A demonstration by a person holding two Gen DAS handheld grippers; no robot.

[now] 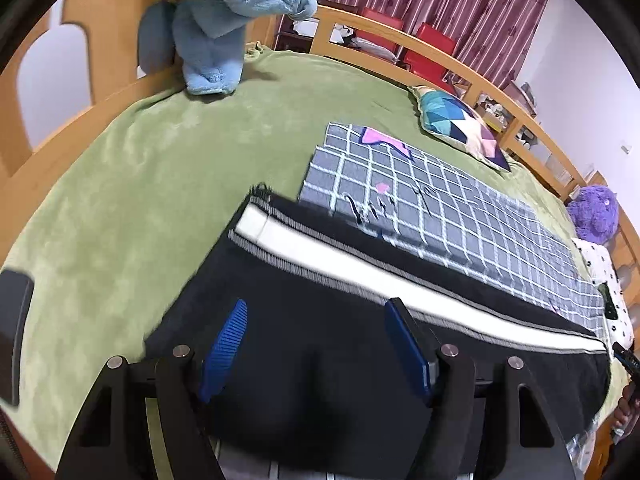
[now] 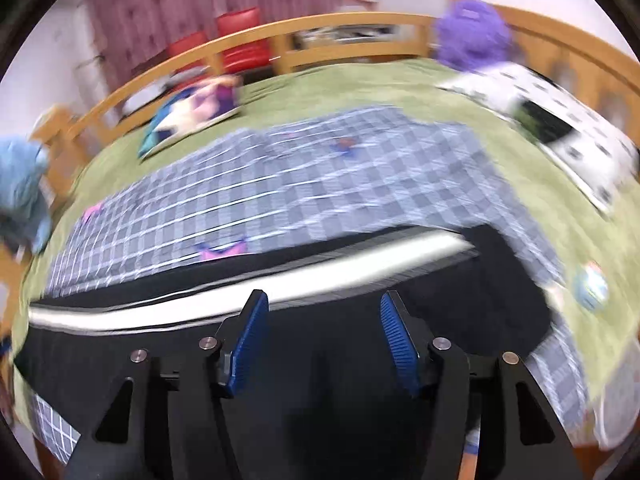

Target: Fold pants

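Black pants [image 1: 304, 292] with a white side stripe [image 1: 360, 264] lie stretched across the near part of the bed, on a grey checked cloth [image 1: 440, 200]. My left gripper [image 1: 316, 316] is open, its blue pads spread over the black fabric near the left end of the pants. In the right wrist view, which is blurred, the same pants [image 2: 460, 300] and stripe [image 2: 280, 288] run across the frame. My right gripper [image 2: 324, 308] is open over the black fabric near the right end. Neither gripper holds anything.
A green blanket [image 1: 160, 160] covers the bed inside a wooden rail [image 1: 400, 36]. A blue plush [image 1: 224, 20], a patterned cushion [image 1: 460, 124], a purple plush [image 1: 592, 212] and a spotted white pillow [image 2: 568, 128] sit around the edges. Red chairs [image 2: 236, 40] stand behind.
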